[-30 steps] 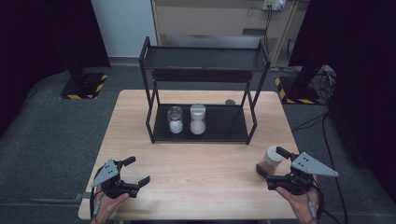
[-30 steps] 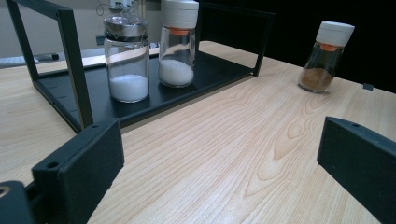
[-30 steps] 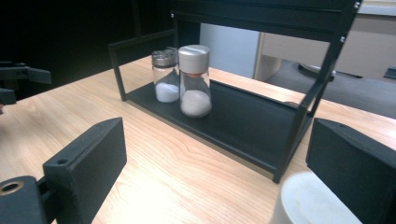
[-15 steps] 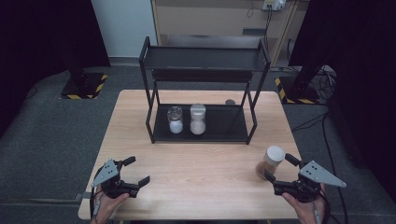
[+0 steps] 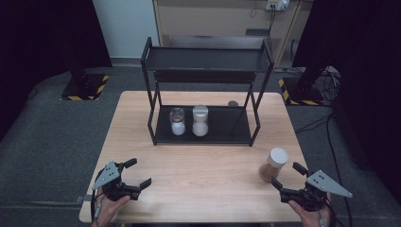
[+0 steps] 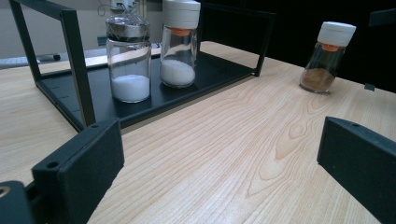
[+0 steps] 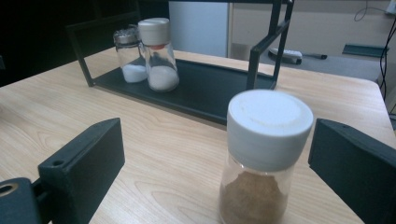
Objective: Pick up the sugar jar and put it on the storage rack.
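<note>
A glass jar of brown powder with a white lid (image 5: 273,164) (image 7: 264,158) (image 6: 327,58) stands upright on the table at the right. My right gripper (image 5: 286,175) (image 7: 215,168) is open just behind it; the jar sits in front of the wide gap, closer to the right jaw, and nothing touches it. My left gripper (image 5: 139,172) (image 6: 219,172) rests open and holds nothing near the front left edge. On the lower shelf of the black rack (image 5: 227,127) stand a metal-lidded jar (image 5: 177,121) (image 6: 128,60) (image 7: 128,53) and a white-lidded jar (image 5: 200,120) (image 6: 179,44) (image 7: 159,51), both holding white powder.
The wooden table (image 5: 198,165) is bare between the two grippers. The rack's upper shelf (image 5: 205,59) carries nothing. A small dark round object (image 5: 232,103) lies behind the rack. Dark floor lies beyond the table's edges.
My right gripper has drawn back toward the near edge, away from the brown jar, which stays standing in place. The left gripper has not moved.
</note>
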The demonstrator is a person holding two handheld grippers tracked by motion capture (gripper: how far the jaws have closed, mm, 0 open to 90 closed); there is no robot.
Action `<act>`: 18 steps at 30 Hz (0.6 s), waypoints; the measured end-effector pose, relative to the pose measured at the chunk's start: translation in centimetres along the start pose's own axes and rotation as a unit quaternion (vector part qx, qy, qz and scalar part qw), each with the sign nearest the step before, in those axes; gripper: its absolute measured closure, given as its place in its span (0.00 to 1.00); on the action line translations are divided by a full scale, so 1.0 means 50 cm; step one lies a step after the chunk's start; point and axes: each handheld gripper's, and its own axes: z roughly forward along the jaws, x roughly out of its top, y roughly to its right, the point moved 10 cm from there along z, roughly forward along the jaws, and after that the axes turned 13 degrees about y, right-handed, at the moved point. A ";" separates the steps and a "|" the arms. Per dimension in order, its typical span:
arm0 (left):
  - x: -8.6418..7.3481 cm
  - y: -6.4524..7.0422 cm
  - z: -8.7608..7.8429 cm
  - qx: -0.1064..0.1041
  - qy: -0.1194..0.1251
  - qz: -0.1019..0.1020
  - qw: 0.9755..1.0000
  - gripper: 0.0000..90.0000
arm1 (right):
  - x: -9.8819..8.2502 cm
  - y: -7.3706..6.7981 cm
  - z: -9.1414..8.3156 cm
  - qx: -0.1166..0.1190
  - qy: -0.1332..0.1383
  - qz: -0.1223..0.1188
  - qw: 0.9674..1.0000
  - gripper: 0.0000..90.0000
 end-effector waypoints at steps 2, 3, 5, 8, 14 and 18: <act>0.000 0.000 0.000 0.001 -0.001 0.000 1.000 0.00 | -0.008 0.002 -0.001 -0.001 0.000 0.003 1.000 0.04; 0.000 0.000 0.000 0.001 -0.001 0.000 1.000 0.00 | -0.010 0.003 -0.002 -0.001 0.001 0.004 1.000 0.04; 0.001 0.000 -0.002 0.002 0.001 0.000 1.000 0.00 | -0.016 0.006 -0.003 -0.002 0.003 0.007 1.000 0.04; 0.002 0.000 -0.004 0.004 0.003 0.000 1.000 0.00 | -0.024 0.009 -0.004 -0.009 0.004 0.009 1.000 0.04; 0.004 0.002 -0.009 0.008 0.006 0.003 1.000 0.00 | -0.034 0.015 -0.007 -0.015 0.001 0.013 1.000 0.04; 0.005 0.003 -0.011 0.009 0.007 0.006 1.000 0.00 | -0.038 0.020 -0.011 -0.012 0.006 0.020 1.000 0.04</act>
